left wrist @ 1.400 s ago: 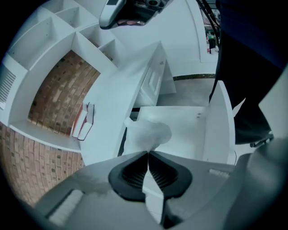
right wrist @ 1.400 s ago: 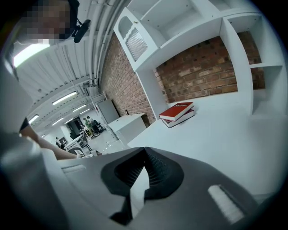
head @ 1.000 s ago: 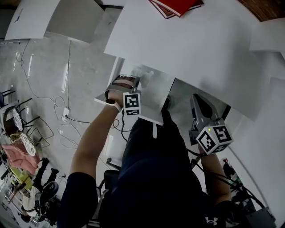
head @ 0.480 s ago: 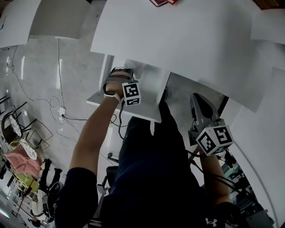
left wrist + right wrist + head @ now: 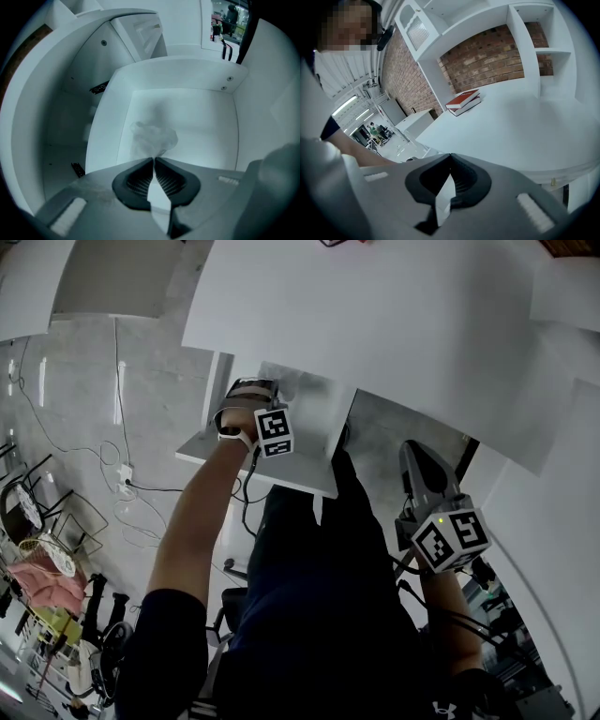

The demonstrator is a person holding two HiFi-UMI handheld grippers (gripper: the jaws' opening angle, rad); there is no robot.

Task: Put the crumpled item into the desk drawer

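Note:
The crumpled item [image 5: 154,136], a pale translucent wad, lies low in the open white desk drawer [image 5: 197,126]. Its lower tail runs into the tips of my left gripper [image 5: 153,159]. Those jaws are just starting to open, with only a thin slit between them and the tail still pinched. In the head view my left gripper [image 5: 249,390] reaches down into the drawer [image 5: 267,476] under the desk top [image 5: 394,324]; the wad is hidden there. My right gripper [image 5: 414,451] hangs beside the person's right hip, shut and empty [image 5: 449,161].
Red books [image 5: 463,101] lie on the white desk [image 5: 525,126] in front of a brick wall [image 5: 487,61]. Cables [image 5: 122,479] trail over the grey floor on the left, where chairs [image 5: 28,521] stand. The drawer's side walls [image 5: 105,117] close in around the left gripper.
The left gripper has pushed a little further forward over the drawer. The right gripper has hardly moved.

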